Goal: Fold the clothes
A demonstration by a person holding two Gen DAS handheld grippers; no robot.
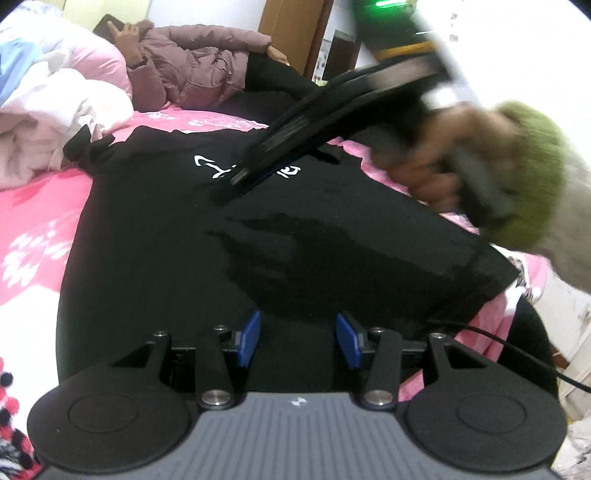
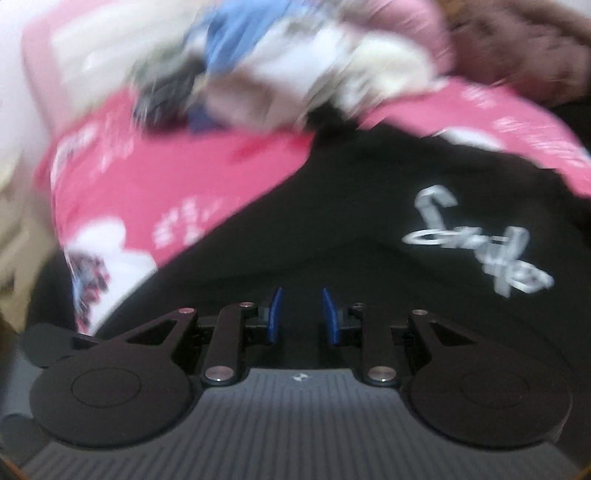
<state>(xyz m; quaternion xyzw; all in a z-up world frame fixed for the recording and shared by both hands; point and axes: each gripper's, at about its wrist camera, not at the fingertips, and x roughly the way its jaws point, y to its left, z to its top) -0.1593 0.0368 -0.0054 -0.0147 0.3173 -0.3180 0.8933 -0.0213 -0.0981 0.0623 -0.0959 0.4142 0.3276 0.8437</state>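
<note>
A black T-shirt [image 1: 155, 236] with white lettering lies spread on a pink bed sheet [image 1: 40, 214]. My left gripper [image 1: 297, 339] hovers open over its near part, blue pads apart, nothing between them. In the left wrist view the right gripper [image 1: 236, 181] reaches in from the upper right, tips down on the shirt by the lettering, held by a blurred hand [image 1: 424, 166] in a green cuff; its state is unclear there. The right wrist view is motion-blurred: my right gripper [image 2: 303, 314] has its blue pads apart over the black shirt [image 2: 295, 229], white script [image 2: 476, 243] to the right.
A person in a mauve puffer jacket [image 1: 195, 66] lies at the bed's far side holding a phone. Piled pink and white bedding [image 1: 55, 110] sits at the far left. A black cable [image 1: 517, 358] runs off the right edge. A wooden door frame [image 1: 291, 33] stands behind.
</note>
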